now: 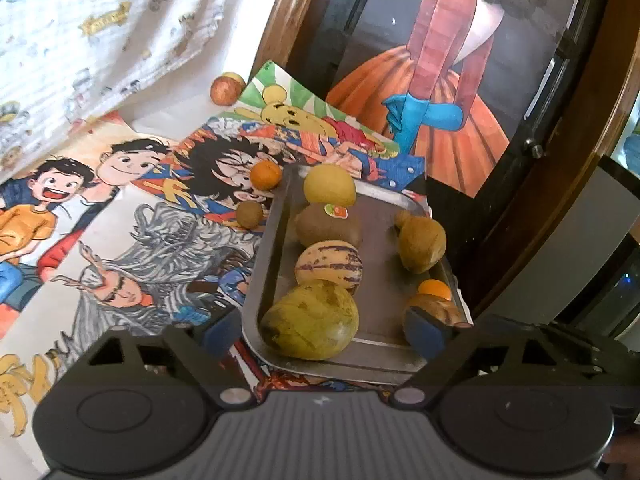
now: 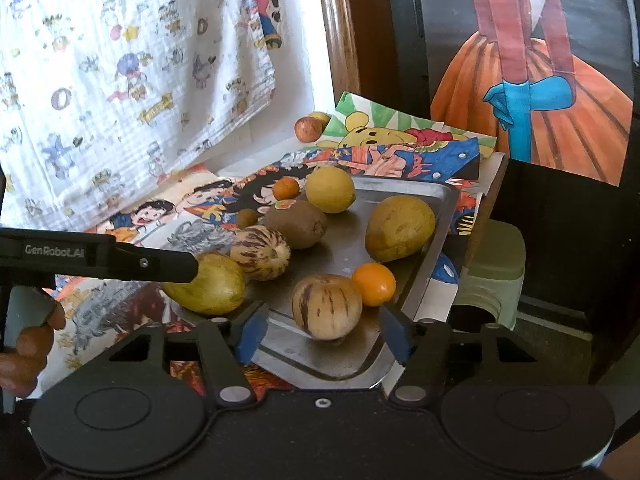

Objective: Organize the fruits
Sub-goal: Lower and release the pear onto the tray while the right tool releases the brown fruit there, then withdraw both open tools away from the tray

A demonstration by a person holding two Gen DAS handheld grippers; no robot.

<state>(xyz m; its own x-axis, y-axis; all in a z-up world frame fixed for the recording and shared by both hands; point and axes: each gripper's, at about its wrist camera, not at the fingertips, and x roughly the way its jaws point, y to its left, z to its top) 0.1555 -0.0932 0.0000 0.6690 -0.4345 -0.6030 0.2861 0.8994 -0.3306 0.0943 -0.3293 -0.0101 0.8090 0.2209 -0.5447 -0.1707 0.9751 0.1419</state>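
Note:
A steel tray [image 1: 256, 264] [image 2: 424, 276] holds several fruits. Down its left side lie a lemon [image 1: 329, 185], a kiwi [image 1: 327, 226], a striped melon [image 1: 329, 266] and a large yellow-green fruit [image 1: 312, 320]. My left gripper [image 1: 322, 334] is open, and that large fruit sits between its blue pads, untouched. My right gripper [image 2: 323, 332] is open around a second striped fruit [image 2: 326, 306] without touching it. Next to that fruit sits a small orange [image 2: 374, 284], with a yellow-brown fruit [image 2: 400, 228] behind. Off the tray lie a small orange [image 1: 265, 175], a brown fruit [image 1: 249, 214] and a reddish fruit [image 1: 227, 90].
Cartoon drawings [image 1: 120, 208] cover the table. A printed cloth [image 2: 120, 80] hangs at the back left. A poster [image 1: 460, 80] is on the dark wooden cabinet behind. A green stool [image 2: 492, 272] stands below the table's right edge. A person's hand [image 2: 32, 340] shows at the left.

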